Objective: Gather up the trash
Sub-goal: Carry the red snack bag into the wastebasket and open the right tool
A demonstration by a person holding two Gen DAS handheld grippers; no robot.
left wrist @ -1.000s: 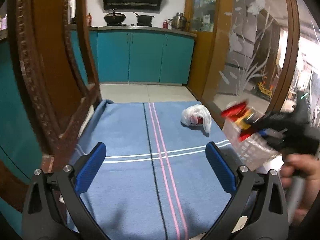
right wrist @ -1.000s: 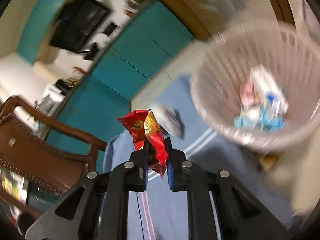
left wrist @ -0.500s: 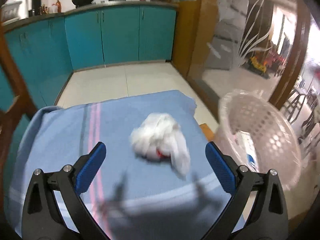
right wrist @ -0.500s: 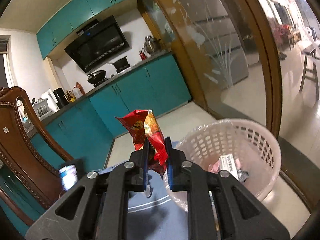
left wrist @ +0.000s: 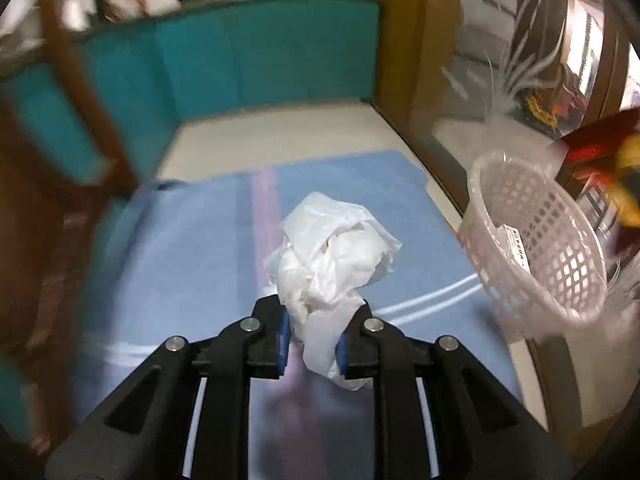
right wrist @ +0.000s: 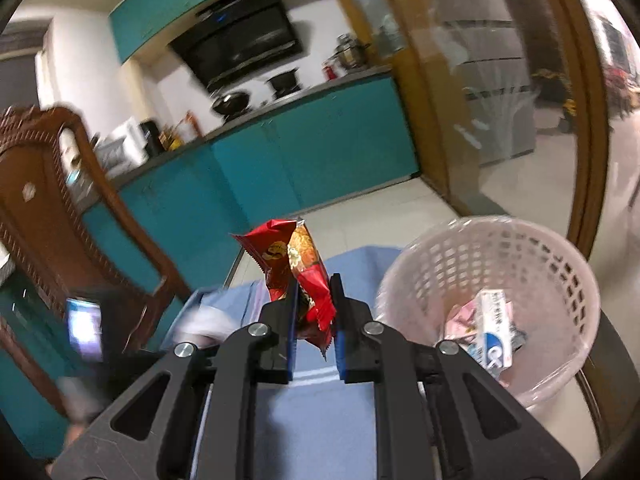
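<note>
A crumpled white plastic bag (left wrist: 332, 256) lies on the blue striped cloth (left wrist: 192, 248). My left gripper (left wrist: 310, 344) is closing its jaws on the bag's near end, and the blue pads press the plastic from both sides. My right gripper (right wrist: 314, 320) is shut on a red snack wrapper (right wrist: 288, 256), which sticks up above the fingers. It holds the wrapper just left of the white mesh basket (right wrist: 540, 264), near the rim. From the left wrist view the wrapper (left wrist: 600, 148) shows above the basket (left wrist: 480, 168), blurred.
The basket holds a white carton (right wrist: 494, 328) and other packets, and stands at the cloth's right edge. A carved wooden chair (right wrist: 48, 200) is at the left. Teal cabinets (left wrist: 260, 52) line the far wall, and an etched glass door (left wrist: 500, 60) is at the right.
My left gripper moved forward to the white bag and went from wide open to closed on it. My right gripper rolled upright and rose beside the basket, the wrapper still in it.
</note>
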